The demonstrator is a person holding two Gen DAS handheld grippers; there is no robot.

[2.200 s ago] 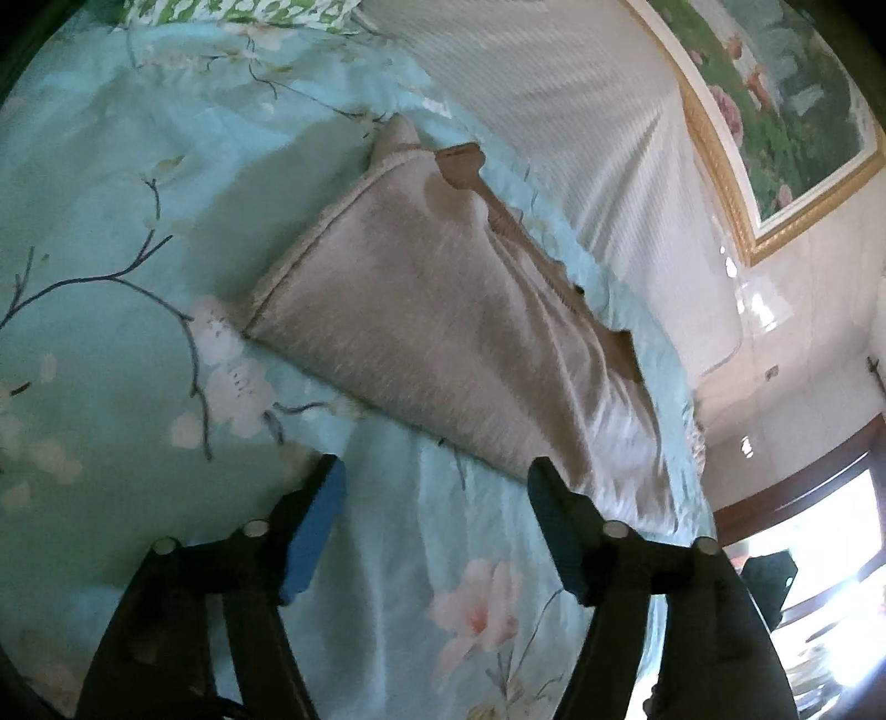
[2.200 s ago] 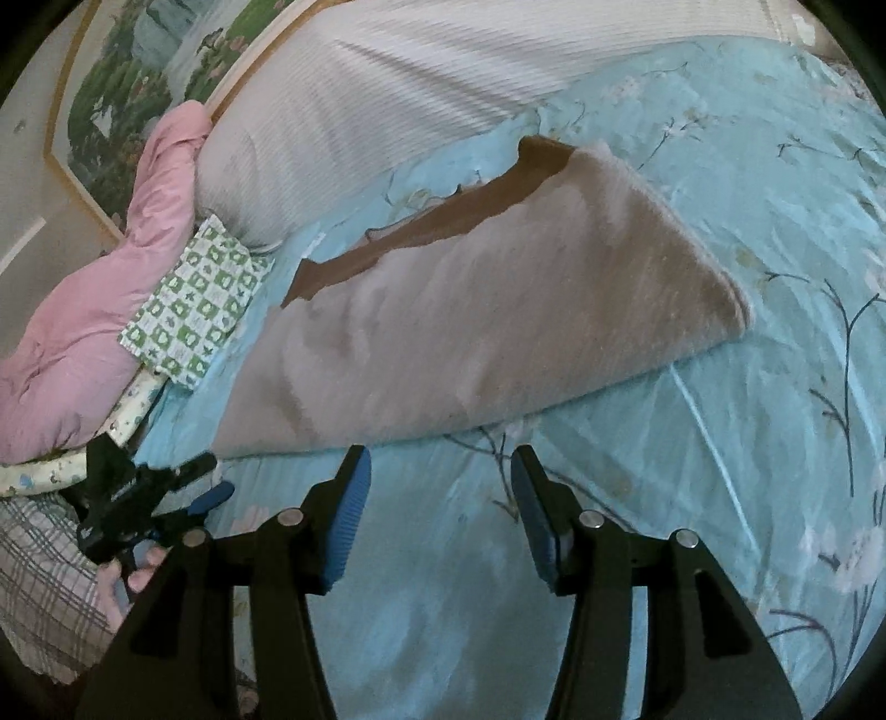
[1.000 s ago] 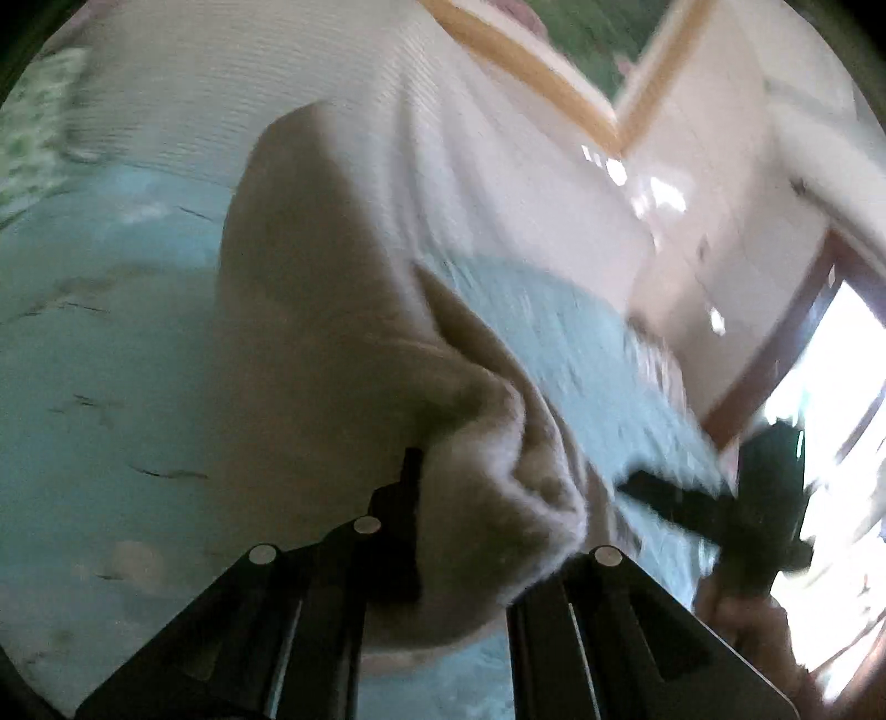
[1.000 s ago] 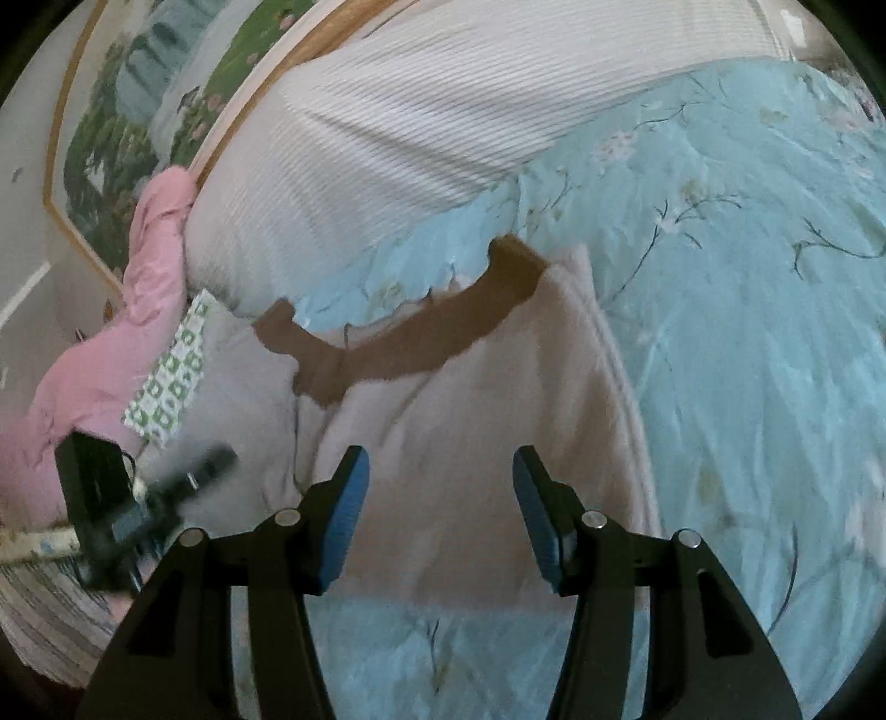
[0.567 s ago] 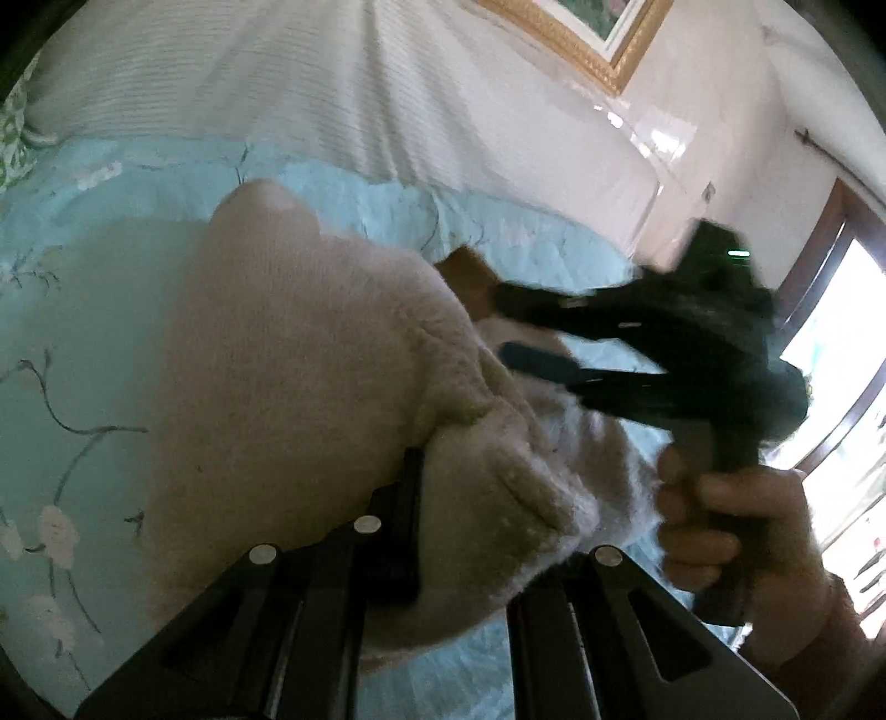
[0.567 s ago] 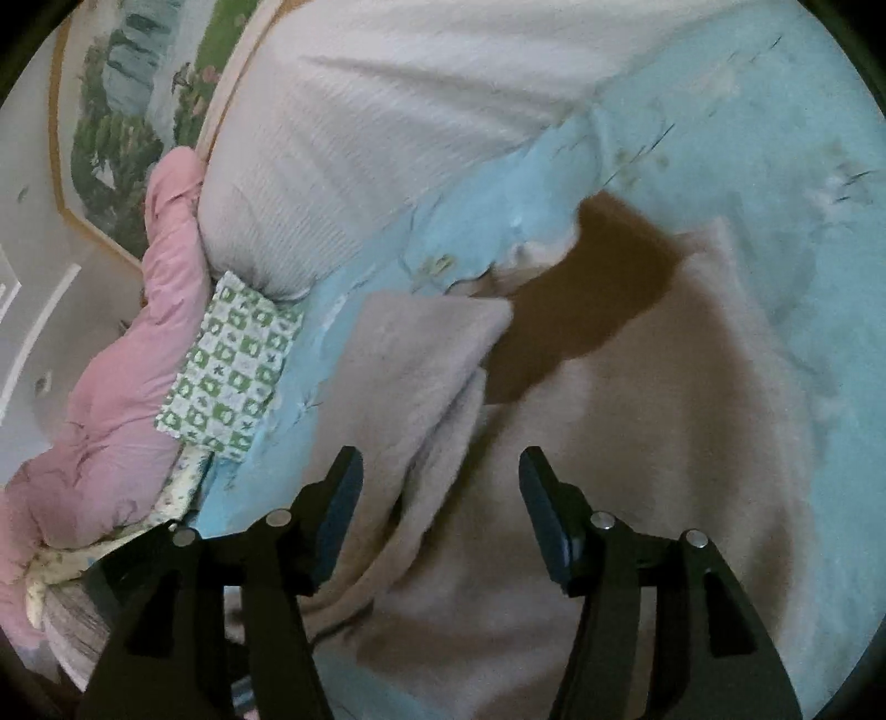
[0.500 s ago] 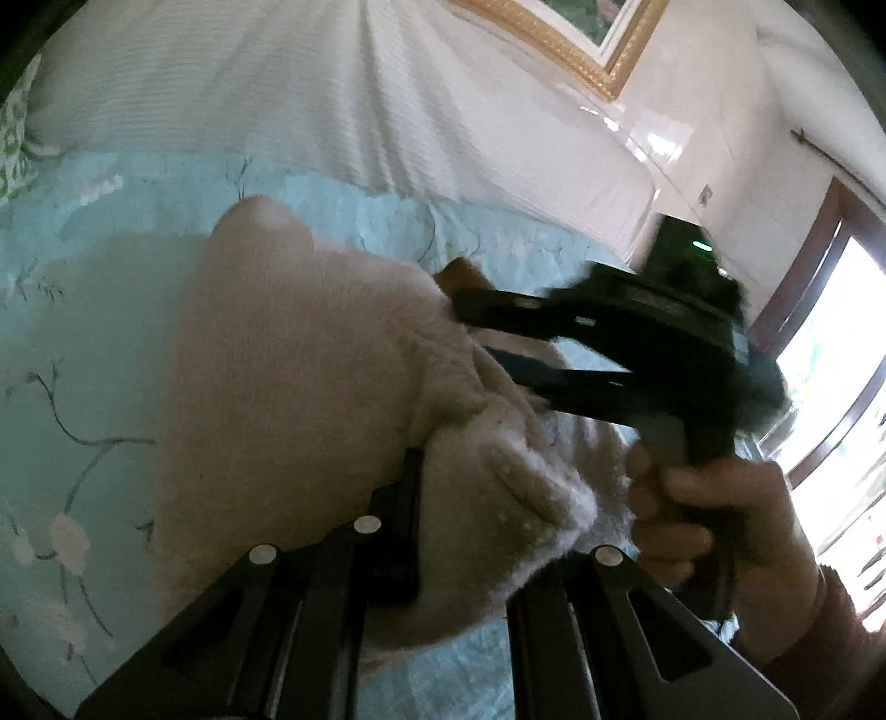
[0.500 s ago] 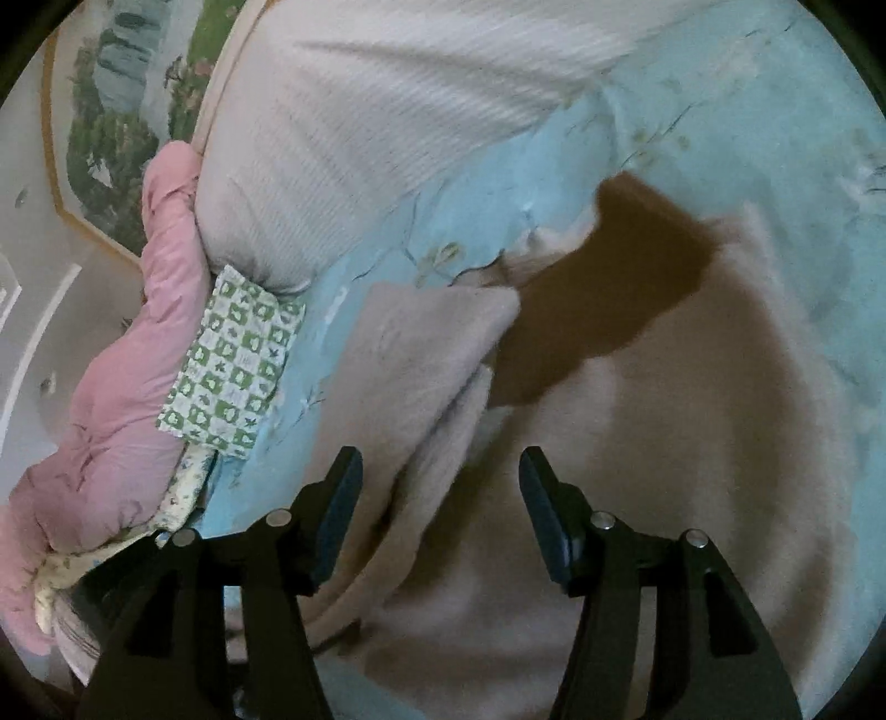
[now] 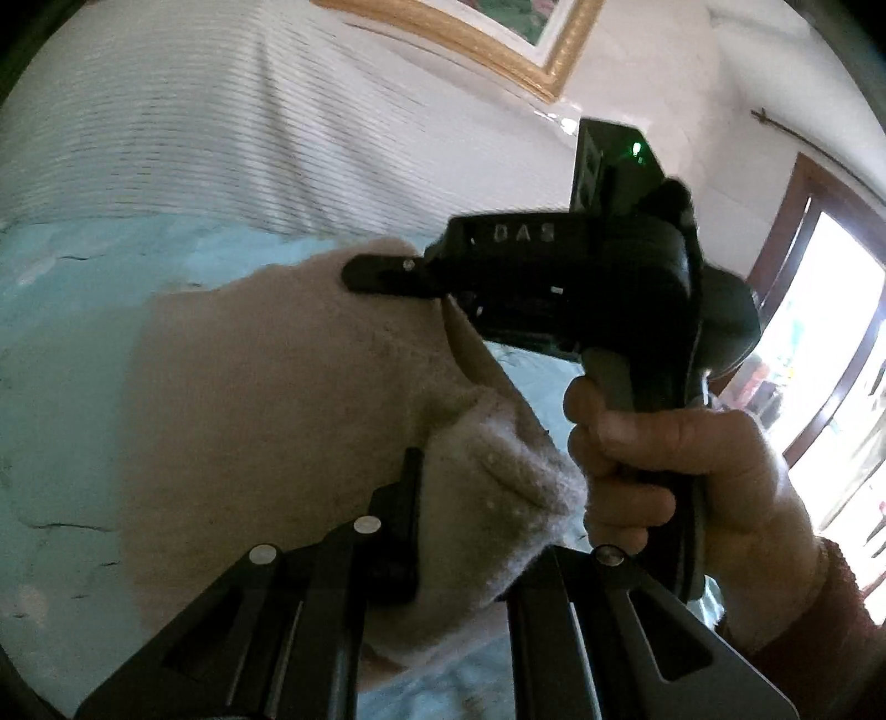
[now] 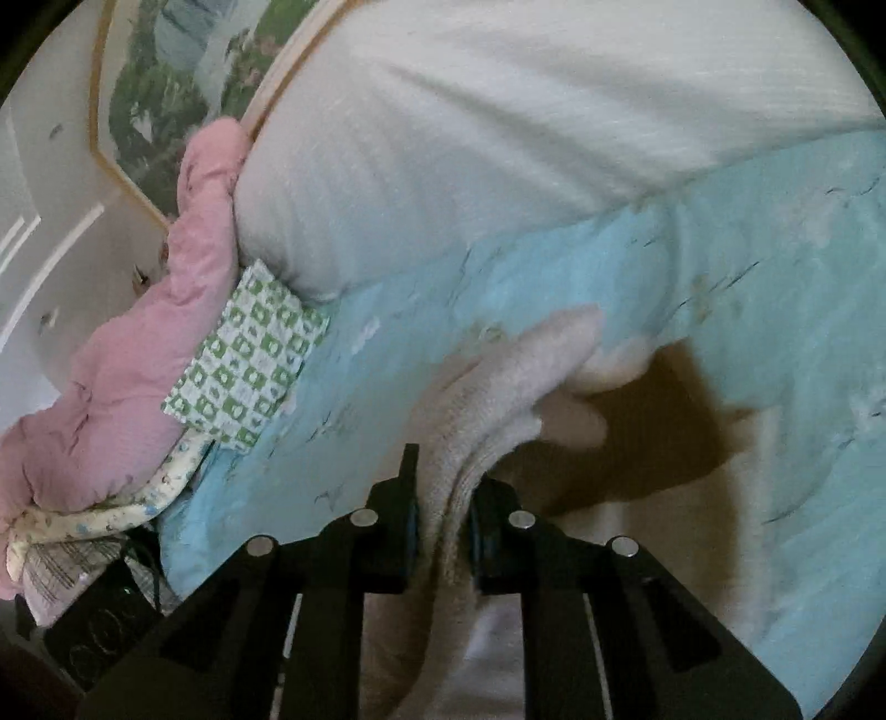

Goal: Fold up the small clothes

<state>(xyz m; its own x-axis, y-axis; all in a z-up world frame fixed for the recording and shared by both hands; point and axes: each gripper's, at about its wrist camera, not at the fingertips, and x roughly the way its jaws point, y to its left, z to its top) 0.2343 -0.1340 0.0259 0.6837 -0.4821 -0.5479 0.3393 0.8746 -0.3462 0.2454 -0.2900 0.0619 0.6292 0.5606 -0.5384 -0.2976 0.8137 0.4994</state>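
Blue floral bedding (image 10: 747, 266) is carrying the beige fleece garment (image 9: 266, 399) below a white striped headboard (image 9: 194, 138). Left gripper (image 9: 459, 531) is pinching a bunched fold of it. Right gripper (image 10: 443, 531), jaws having just been closing, is clamping another edge; its fingers (image 9: 382, 274) are probably blurred in the left view.

A home bedroom: floral blue bedspread (image 10: 747, 266), white pillow (image 10: 498, 138), gold-framed painting (image 9: 476, 33) above.
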